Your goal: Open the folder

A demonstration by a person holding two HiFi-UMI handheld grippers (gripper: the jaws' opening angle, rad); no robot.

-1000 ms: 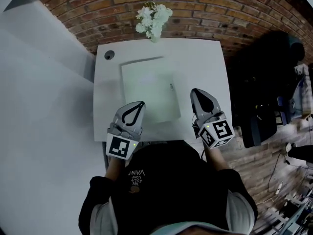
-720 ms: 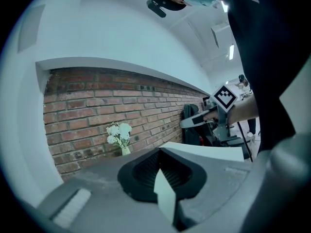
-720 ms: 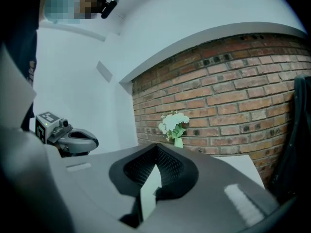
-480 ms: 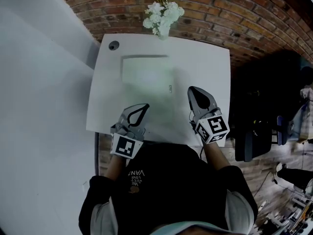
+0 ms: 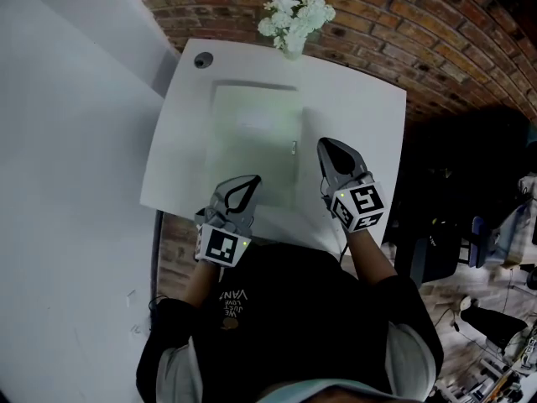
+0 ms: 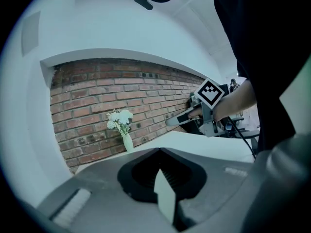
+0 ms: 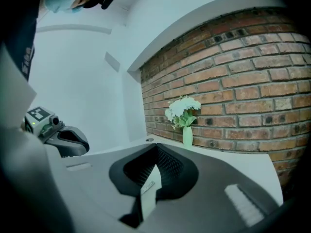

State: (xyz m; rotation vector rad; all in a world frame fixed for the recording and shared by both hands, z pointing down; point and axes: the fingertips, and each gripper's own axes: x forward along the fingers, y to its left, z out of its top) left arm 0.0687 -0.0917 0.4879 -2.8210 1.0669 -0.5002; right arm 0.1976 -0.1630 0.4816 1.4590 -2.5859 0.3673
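Observation:
A pale folder [image 5: 252, 133] lies flat and closed on the white table [image 5: 361, 107], with a small clasp [image 5: 294, 148] near its right edge. My left gripper [image 5: 252, 180] is shut and hangs over the folder's near left part. My right gripper [image 5: 323, 143] is shut too, its tip just right of the clasp. In the left gripper view the jaws meet at the tip [image 6: 159, 149], and the right gripper [image 6: 170, 122] shows beyond them. The right gripper view has its own jaws closed [image 7: 156, 147] and the left gripper [image 7: 83, 144] at the left. Neither holds anything.
A vase of white flowers [image 5: 295, 19] stands at the table's far edge against a brick wall [image 5: 394, 23]. A round cable hole [image 5: 203, 60] sits in the far left corner. A white wall [image 5: 67, 141] runs along the left; dark furniture [image 5: 453, 242] and clutter lie at the right.
Both grippers have sunk toward the table, and the right one now sits closer to the folder's right edge. Both jaws stay shut. The head view has tilted.

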